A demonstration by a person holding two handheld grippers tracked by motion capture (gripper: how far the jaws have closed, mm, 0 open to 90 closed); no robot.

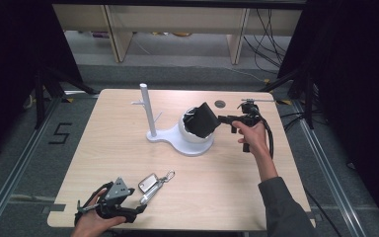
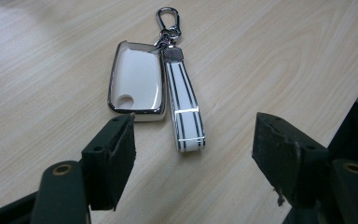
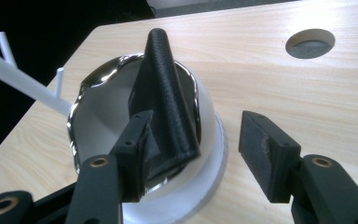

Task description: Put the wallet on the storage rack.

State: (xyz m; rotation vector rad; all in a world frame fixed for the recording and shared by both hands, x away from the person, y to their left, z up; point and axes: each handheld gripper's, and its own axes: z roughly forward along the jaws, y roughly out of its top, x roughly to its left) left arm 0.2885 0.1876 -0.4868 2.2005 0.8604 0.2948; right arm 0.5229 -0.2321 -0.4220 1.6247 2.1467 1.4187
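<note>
In white bowl (image 3: 205,154), pebbled black wallet (image 3: 165,93)

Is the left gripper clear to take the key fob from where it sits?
Probably yes. The left gripper is open, with the key fob and its strap on bare table just ahead of the jaws, nothing between.

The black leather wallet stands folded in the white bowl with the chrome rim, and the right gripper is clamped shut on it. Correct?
Not quite. The black leather wallet does stand in the white bowl with the chrome rim, but the right gripper is open: the right gripper view shows one jaw beside the wallet, the other well clear over the table.
</note>
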